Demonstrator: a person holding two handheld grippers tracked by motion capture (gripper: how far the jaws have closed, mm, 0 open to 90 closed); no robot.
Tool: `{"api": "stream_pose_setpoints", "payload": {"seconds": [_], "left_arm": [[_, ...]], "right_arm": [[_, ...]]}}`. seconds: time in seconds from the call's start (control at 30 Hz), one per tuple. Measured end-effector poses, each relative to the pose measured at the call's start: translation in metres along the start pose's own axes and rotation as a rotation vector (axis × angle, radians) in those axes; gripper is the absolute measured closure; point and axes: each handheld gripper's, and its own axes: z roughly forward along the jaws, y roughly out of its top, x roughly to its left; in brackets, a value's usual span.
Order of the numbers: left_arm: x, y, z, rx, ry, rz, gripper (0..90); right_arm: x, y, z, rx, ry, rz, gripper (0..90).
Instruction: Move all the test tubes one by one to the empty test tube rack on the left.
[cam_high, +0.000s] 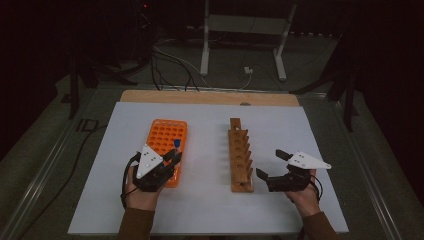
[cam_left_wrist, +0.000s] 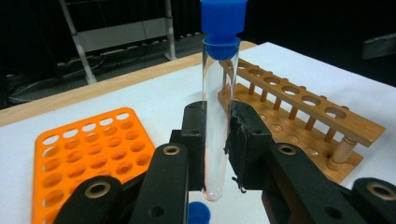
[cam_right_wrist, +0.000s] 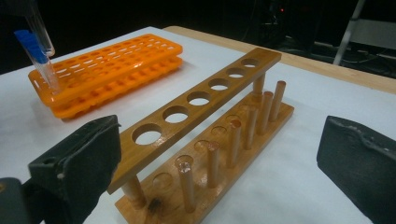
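In the left gripper view, the black pads (cam_left_wrist: 245, 144) press from both sides on a clear glass test tube (cam_left_wrist: 217, 130) at the centre of the frame. The tube stands upright between them, its rounded bottom poking out just below the pads and its blue stopper (cam_left_wrist: 223, 21) reaching the top edge. A second blue cap (cam_left_wrist: 198, 213) shows at the bottom edge, right under the tube.

In the high view this left gripper (cam_high: 172, 159) sits in the lower left part of the frame, over the near right corner of the orange rack (cam_high: 165, 137), with the stopper standing up above the jaws.

The right gripper (cam_high: 270, 164), lower right in the high view, has its jaws wide apart and nothing between them. Its tips are just beside the near end of the wooden rack (cam_high: 240, 155), which runs up the middle of the frame. In the right gripper view the two pads (cam_right_wrist: 88, 156) stand at the lower left and lower right corners, and the wooden rack's near end lies between them, apart from both.

Both racks rest on the white table top (cam_high: 210, 210).
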Motion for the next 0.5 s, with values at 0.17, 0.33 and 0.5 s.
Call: {"api": "stream_pose_setpoints", "payload": {"seconds": [0.17, 0.33, 0.5], "left_arm": [[0.009, 0.000, -0.009, -0.011, 0.023, -0.006, 77.2], [0.021, 0.000, -0.022, -0.032, 0.046, -0.031, 77.2], [0.032, 0.001, -0.035, -0.059, 0.070, -0.056, 77.2]], "right_arm": [[-0.003, -0.004, -0.005, -0.009, -0.008, 0.007, 0.5], [-0.005, -0.008, -0.011, -0.012, -0.014, 0.012, 0.5], [-0.006, -0.010, -0.014, -0.013, -0.021, 0.010, 0.5]]}}
